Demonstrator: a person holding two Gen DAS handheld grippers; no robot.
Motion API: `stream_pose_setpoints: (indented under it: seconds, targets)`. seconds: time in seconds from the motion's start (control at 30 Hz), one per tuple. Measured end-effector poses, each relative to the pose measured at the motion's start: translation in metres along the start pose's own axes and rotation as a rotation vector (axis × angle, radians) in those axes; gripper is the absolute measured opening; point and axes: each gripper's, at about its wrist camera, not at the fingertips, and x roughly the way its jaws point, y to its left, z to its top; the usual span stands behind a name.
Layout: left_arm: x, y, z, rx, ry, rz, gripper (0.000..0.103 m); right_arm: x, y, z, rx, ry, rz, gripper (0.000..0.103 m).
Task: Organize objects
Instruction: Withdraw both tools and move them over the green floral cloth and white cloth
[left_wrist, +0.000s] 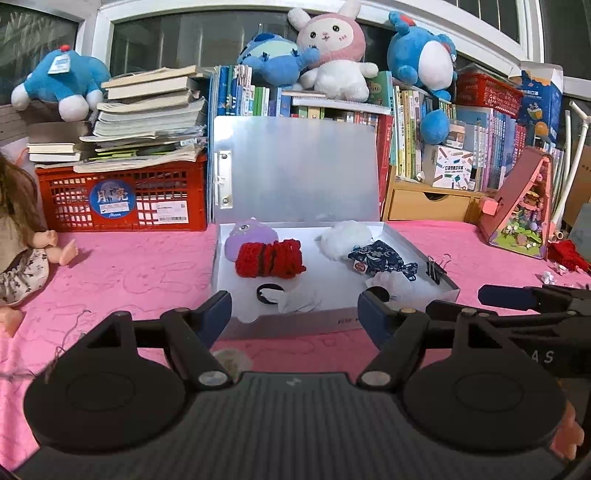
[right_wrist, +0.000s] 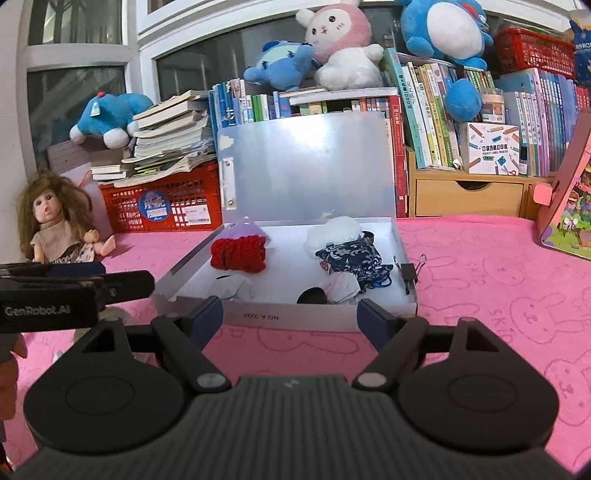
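Seemingly between picks, both grippers, left (left_wrist: 294, 309) and right (right_wrist: 290, 313), hover with fingers wide apart and empty before the open white box (right_wrist: 288, 317), the next move probably fetching another loose item.

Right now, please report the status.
Left gripper open, empty. Right gripper open, empty. White shallow box lid up, red crocheted bundle inside. Nothing blocking.

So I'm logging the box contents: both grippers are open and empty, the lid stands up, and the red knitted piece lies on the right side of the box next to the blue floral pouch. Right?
Not quite. The red knitted piece lies on the left side of the box, against the purple plush; the blue floral pouch is on the right. The right wrist view shows it. The rest holds: left gripper and right gripper open and empty, lid up.
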Motion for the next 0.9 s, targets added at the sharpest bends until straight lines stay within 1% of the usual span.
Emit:
stream_pose_setpoints:
  seconds: [0.27,0.3,0.37,0.5,0.7,0.9]
  targets:
    - [-0.033,0.013,-0.015,0.008,-0.032,0.024,0.080,-0.009,0.007,-0.008,-0.007,0.010,0.019,0.088]
    - [-0.035,0.014,-0.017,0.009,-0.035,0.027,0.081,-0.010,0.007,-0.009,-0.006,0.012,0.022,0.088]
    - [-0.042,0.018,-0.021,0.005,-0.040,0.032,0.088,-0.010,0.009,-0.011,-0.006,0.017,0.027,0.088]
    - [-0.053,0.023,-0.030,0.002,-0.044,0.033,0.089,-0.010,0.014,-0.017,-0.012,0.029,0.035,0.088]
    - [-0.065,0.027,-0.044,0.027,-0.059,0.071,0.089,-0.008,0.022,-0.026,-0.026,0.049,0.045,0.088]
    - [-0.071,0.037,-0.063,0.016,-0.034,0.089,0.089,-0.004,0.031,-0.033,-0.038,0.075,0.063,0.089]
